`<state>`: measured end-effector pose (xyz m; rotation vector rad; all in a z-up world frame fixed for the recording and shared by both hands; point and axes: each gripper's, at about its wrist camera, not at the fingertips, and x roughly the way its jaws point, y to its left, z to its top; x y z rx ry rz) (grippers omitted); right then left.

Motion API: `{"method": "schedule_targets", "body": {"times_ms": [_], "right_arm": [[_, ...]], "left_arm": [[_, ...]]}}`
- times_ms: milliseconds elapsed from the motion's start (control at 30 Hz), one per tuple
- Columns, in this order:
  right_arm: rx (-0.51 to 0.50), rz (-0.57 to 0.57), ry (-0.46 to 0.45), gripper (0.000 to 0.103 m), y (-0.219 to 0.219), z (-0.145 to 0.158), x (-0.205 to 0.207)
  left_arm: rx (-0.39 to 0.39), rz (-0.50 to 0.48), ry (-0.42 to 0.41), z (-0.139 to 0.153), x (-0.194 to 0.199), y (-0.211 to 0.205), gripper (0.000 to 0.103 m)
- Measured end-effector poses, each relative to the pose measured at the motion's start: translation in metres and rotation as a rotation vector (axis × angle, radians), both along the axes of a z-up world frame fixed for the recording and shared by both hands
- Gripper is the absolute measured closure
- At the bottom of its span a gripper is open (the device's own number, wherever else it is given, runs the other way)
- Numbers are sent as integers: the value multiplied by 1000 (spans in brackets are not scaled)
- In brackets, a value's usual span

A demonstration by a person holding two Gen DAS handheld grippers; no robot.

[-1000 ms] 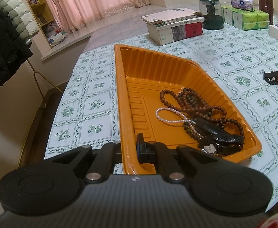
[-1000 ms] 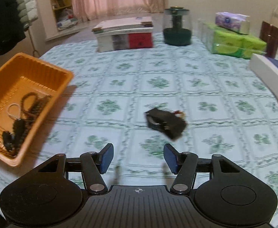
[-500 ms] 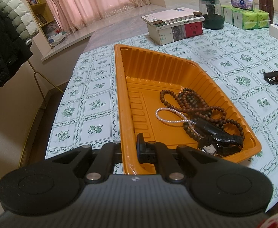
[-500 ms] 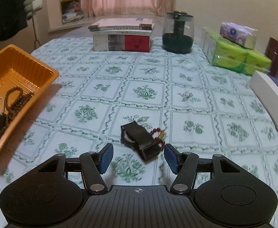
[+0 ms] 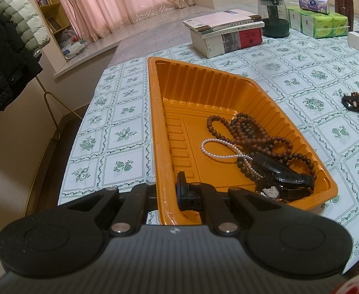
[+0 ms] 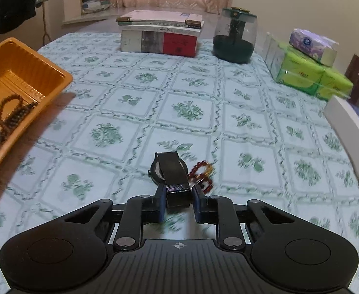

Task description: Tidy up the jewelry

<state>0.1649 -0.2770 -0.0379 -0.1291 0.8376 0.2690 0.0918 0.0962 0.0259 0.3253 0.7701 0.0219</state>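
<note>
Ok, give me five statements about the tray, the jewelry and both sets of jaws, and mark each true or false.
1. The left gripper is clamped on the near wall of the orange tray. True.
2. The tray is empty. False: brown bead strands, a pearl strand and a black-strapped watch lie in it.
3. The right gripper has the black mesh watch band between its closing jaws. True.
4. The red bead bracelet lies inside the tray. False: it lies on the tablecloth beside the mesh-band watch.
5. The stack of books stands at the table's far end. True.
</note>
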Motion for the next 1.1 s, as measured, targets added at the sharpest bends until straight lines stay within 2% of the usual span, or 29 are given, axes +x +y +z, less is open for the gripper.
{"method": "schedule_targets", "body": {"times_ms": [67, 200, 233, 400, 533, 567, 633, 667, 800, 933, 1100], "right_arm": [[79, -26, 31, 81, -1, 4, -7], [350, -122, 147, 81, -18, 3, -16], [388, -145, 164, 81, -21, 3, -18], [452, -188, 199, 80, -29, 1, -26], [582, -271, 227, 78, -50, -5, -35], [586, -290, 220, 74, -54, -6, -36], [549, -318, 185, 57, -60, -4, -40], [536, -320, 170, 55, -62, -3, -42], [506, -283, 141, 47, -64, -1, -42], [348, -188, 74, 43, -45, 1, -46], [242, -44, 20, 43, -21, -3, -43]], "left_arm": [[0, 0, 0, 0, 0, 0, 99], [0, 0, -1, 0, 0, 0, 99], [1, 0, -1, 0, 0, 0, 99], [-3, -2, -3, 1, -2, 1, 98], [-3, -1, -3, 0, -4, 2, 98], [-4, -2, -4, 0, -3, 1, 98], [-5, -3, -3, 0, -4, 2, 98], [-6, -3, -3, 0, -4, 2, 98], [-9, 0, -2, -1, -4, 2, 98], [-9, 0, -1, -1, -4, 2, 98], [-10, 1, -2, -1, -4, 2, 98]]}}
